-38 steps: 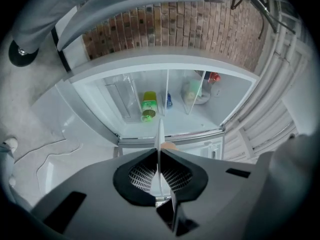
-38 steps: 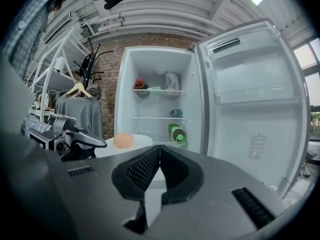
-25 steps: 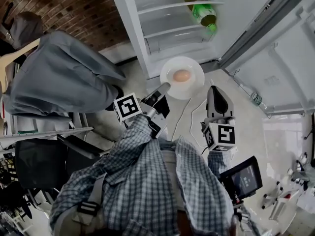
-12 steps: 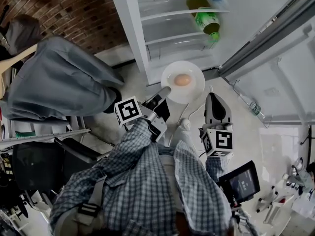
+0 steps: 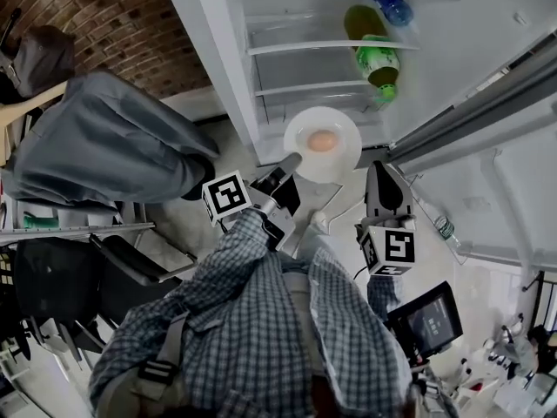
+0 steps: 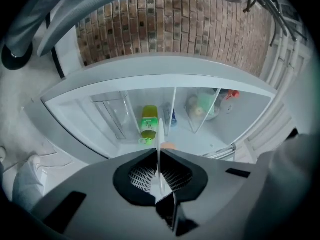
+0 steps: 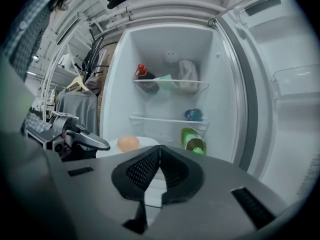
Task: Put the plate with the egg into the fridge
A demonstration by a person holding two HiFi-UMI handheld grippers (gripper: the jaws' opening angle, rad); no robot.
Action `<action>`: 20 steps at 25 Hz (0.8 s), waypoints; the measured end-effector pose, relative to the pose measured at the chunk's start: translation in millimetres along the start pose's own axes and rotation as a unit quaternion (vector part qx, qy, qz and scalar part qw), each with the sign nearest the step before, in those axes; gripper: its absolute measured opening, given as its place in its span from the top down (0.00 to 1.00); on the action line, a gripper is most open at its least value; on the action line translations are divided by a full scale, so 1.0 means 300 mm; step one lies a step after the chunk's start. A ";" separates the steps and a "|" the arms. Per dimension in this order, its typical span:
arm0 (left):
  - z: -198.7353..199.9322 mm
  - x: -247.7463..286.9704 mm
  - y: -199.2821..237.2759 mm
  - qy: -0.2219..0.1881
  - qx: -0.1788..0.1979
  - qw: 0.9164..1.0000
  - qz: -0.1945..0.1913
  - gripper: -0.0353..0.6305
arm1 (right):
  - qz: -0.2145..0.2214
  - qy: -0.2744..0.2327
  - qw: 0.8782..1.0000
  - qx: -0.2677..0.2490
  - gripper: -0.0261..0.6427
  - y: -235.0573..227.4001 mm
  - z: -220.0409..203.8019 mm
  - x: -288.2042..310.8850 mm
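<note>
Plate (image 5: 339, 162) w/ egg (image 5: 321, 140): in the air at the mouth of the open fridge (image 5: 218, 68), in front of the lower shelves (image 5: 296, 88), not yet on any of them. Egg approx. centre of plate; plate looks level.

Hold: one edge only. Left gripper (image 5: 291, 158) pinches the near rim, jaws closed on it. In the left gripper view the plate runs edge-on as a thin white line between the jaws.

Key relation: plate extends straight ahead of the L fingers, toward the compartment. Judged: a forward push along the gripper's own line carries it in.

Right gripper (image 5: 380, 167): just beside plate's right edge, apart from it, jaws pressed together, nothing between. L is the working hand, R spare.

Green bottle (image 5: 379, 64) lies inside, beyond the plate & to the right.

Risk, judged: single-rim hold, so the egg may roll if the plate tips.
</note>
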State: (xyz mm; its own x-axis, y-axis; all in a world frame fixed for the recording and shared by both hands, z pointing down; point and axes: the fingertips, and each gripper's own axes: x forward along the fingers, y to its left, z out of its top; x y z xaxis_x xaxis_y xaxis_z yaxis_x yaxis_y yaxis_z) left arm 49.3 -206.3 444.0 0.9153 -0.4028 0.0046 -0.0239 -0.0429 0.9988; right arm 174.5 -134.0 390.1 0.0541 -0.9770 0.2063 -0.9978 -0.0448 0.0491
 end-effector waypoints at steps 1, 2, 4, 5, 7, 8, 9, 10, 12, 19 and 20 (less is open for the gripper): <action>0.006 0.017 -0.004 -0.006 -0.001 1.000 -0.001 0.92 | 0.006 -0.001 1.000 -0.002 0.95 -0.012 0.008 0.019; 0.009 0.033 -0.008 -0.012 -0.004 1.000 -0.003 0.92 | 0.013 -0.001 1.000 -0.004 0.95 -0.024 0.013 0.037; 0.014 0.059 -0.002 -0.023 -0.006 1.000 0.001 0.92 | 0.028 -0.001 1.000 -0.008 0.95 -0.043 0.018 0.072; 0.018 0.070 0.004 -0.027 -0.004 1.000 0.006 0.92 | 0.035 -0.001 0.999 -0.010 0.95 -0.052 0.020 0.089; 0.027 0.092 0.011 -0.035 0.001 0.999 0.014 0.92 | 0.047 -0.004 0.999 -0.015 0.95 -0.071 0.030 0.123; 0.032 0.103 0.008 -0.042 0.002 0.999 0.015 0.92 | 0.053 -0.006 0.998 -0.016 0.95 -0.082 0.035 0.139; 0.037 0.116 0.000 -0.050 0.000 0.999 0.010 0.92 | 0.060 -0.005 0.998 -0.018 0.95 -0.093 0.038 0.152; 0.040 0.130 -0.012 -0.058 -0.003 0.998 0.003 0.92 | 0.066 -0.003 0.998 -0.019 0.95 -0.106 0.036 0.164; 0.048 0.155 -0.030 -0.073 -0.008 0.997 -0.004 0.92 | 0.077 -0.002 0.997 -0.024 0.95 -0.131 0.040 0.189; 0.085 0.209 -0.064 -0.103 0.006 0.995 0.012 0.92 | 0.096 -0.011 0.995 -0.036 0.95 -0.185 0.072 0.272; 0.090 0.218 -0.073 -0.107 0.006 0.994 0.011 0.92 | 0.097 -0.012 0.994 -0.039 0.95 -0.193 0.076 0.282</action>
State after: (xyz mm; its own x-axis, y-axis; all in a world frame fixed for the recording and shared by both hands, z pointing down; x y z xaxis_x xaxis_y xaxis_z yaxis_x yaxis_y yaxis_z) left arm 98.9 -256.4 421.2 0.8075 -0.5897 0.0143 -0.0489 -0.0428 0.9979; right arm 235.8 -218.8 382.4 -0.1416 -0.9704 0.1957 -0.9831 0.1611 0.0872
